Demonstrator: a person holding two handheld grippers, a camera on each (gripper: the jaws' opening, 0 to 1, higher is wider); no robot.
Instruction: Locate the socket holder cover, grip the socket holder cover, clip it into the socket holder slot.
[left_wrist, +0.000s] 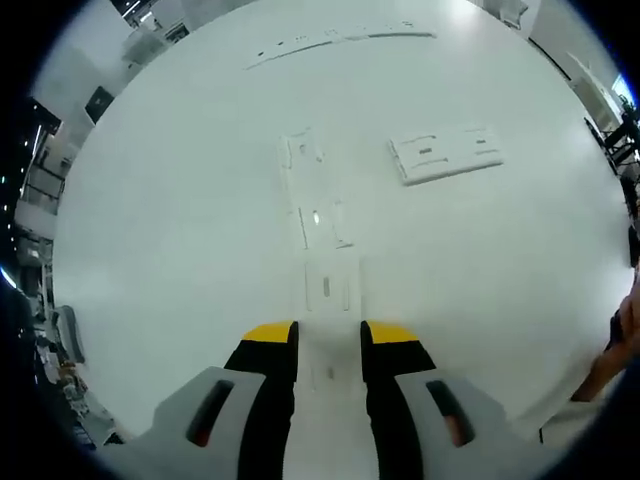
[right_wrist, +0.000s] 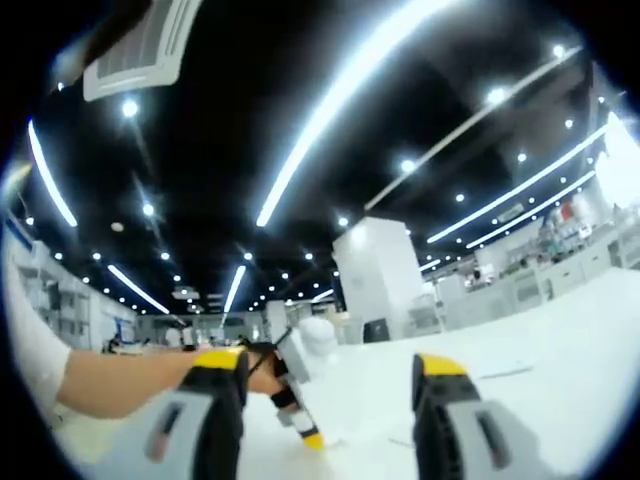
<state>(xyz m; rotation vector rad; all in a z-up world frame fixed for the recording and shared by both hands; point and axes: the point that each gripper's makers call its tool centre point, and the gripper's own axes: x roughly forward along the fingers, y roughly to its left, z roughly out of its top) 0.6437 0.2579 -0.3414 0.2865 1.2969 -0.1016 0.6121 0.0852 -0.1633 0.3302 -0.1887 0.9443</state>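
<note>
A broad white table (left_wrist: 180, 250) spreads across the left gripper view. At its centre a long white socket holder (left_wrist: 318, 225) runs toward 12 o'clock from the left gripper (left_wrist: 329, 333), whose yellow-tipped jaws stand narrowly parted astride its near end, gripping nothing. The white socket holder cover (left_wrist: 446, 153) lies flat at 1 o'clock, apart from the holder. A thin white strip (left_wrist: 340, 42) lies far off at 12 o'clock. In the right gripper view, the right gripper (right_wrist: 330, 372) gapes wide and empty, aimed at ceiling lights; a forearm (right_wrist: 120, 380) shows at 8 o'clock.
</note>
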